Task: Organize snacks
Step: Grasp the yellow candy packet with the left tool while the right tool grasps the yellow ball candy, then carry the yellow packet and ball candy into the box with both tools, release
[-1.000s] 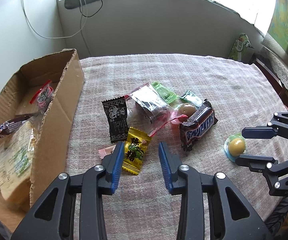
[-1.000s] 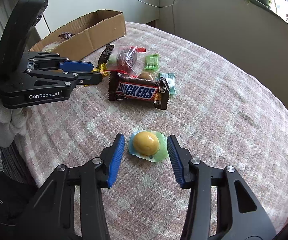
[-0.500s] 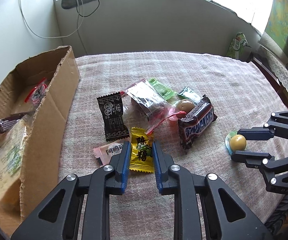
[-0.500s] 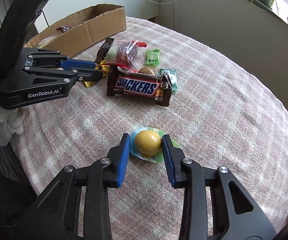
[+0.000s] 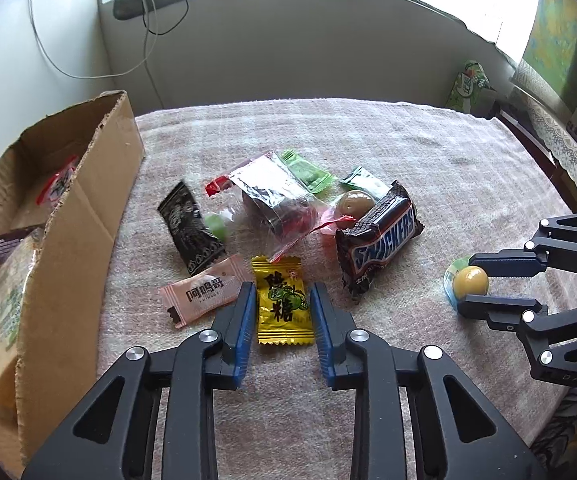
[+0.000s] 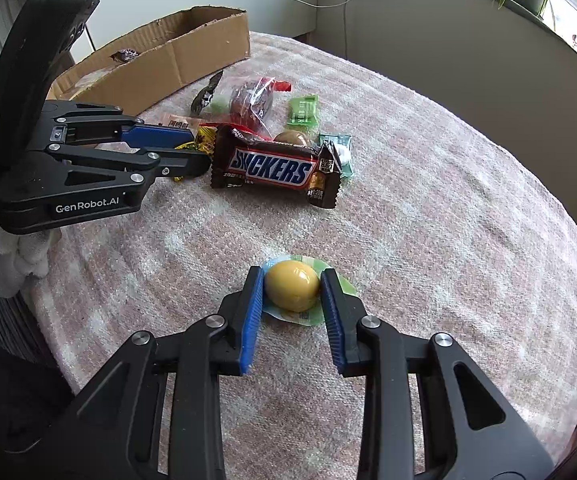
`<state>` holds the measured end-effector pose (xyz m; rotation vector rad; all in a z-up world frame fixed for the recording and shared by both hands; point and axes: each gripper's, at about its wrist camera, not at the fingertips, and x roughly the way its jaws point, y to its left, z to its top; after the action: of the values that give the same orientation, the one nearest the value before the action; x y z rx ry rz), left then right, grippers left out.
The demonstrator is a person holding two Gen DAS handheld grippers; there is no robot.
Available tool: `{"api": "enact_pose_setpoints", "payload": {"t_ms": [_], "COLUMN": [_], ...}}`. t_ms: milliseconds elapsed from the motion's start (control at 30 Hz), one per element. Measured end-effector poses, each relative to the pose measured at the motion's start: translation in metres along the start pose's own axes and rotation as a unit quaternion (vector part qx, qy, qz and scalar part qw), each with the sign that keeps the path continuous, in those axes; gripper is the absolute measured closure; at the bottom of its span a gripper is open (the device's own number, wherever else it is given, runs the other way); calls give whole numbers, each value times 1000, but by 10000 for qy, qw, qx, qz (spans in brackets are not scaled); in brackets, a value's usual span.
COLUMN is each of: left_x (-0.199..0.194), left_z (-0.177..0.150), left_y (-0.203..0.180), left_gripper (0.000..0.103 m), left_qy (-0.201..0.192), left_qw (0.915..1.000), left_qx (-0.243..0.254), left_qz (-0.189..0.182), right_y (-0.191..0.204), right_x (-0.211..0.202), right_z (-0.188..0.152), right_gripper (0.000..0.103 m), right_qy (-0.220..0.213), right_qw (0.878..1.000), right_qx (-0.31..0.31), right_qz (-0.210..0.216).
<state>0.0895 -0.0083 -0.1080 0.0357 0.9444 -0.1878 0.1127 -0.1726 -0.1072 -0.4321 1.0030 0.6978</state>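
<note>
Yellow candy (image 5: pixel 284 307): lower centre of the left view, flat on the tablecloth (image 5: pixel 428 160).
Left gripper (image 5: pixel 282 294): blue pads close against the candy's sides; firm grip not clear.
Jelly cup (image 6: pixel 293 291): lower centre of the right view.
Right gripper (image 6: pixel 292 280): pads pressed on the cup's yellow dome.
Neighbours: pink packet (image 5: pixel 206 291) touching the left pad; chocolate bar (image 5: pixel 380 240) right of the candy.
Cardboard box (image 5: pixel 88 208): left edge, its contents partly cut off.

The right gripper (image 6: pixel 291 294) now pinches the yellow ball (image 6: pixel 292 290), jaws closed in from wide. The left gripper (image 5: pixel 282 306) narrows onto the yellow candy (image 5: pixel 284 306), uncovering the pink packet (image 5: pixel 204 294).
</note>
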Motion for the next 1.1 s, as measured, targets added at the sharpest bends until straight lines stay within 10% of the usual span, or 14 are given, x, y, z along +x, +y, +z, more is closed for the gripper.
{"api": "enact_pose_setpoints", "payload": {"t_ms": [1100], "left_x": [-100], "left_z": [-9], "left_y": [57], "left_gripper": [80], "left_qy": [-775], "left_qw": [9934], "left_qx": [-819], "left_qz": [-201], "right_y": [23], "right_x": [-59], "right_z": [49], "right_gripper": [74], "right_qy": [-692], "right_qw": [9974], "right_qx": [10], "right_qz": [175]}}
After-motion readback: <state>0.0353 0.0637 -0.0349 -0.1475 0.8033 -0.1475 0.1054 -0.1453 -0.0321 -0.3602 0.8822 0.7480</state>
